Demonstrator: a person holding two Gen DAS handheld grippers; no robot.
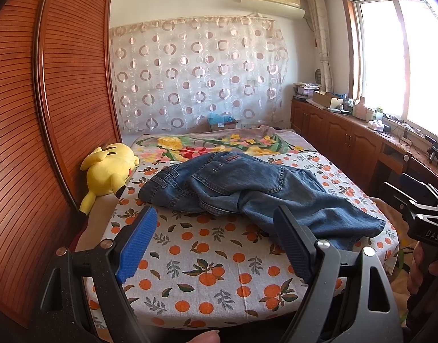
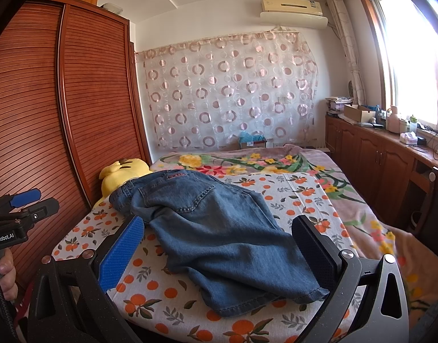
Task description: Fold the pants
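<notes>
Light: bright daylight from window [image 1: 396,48] at right; blown-out glare on panes
Shadows: soft, faint on bed [image 2: 247,323]
Distortion: strong fisheye bending; dark corners
Focus: sharp mid-frame

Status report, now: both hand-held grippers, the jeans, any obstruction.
Left hand-held gripper open, empty. Right hand-held gripper open, empty, above leg hems. Jeans crumpled, unfolded on bed. Yellow plush toy beside waistband, by the wardrobe.

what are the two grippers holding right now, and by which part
Nothing is held. The left gripper and the right gripper are both open, apart from the crumpled blue denim jeans lying on the orange-print bedsheet.
</notes>
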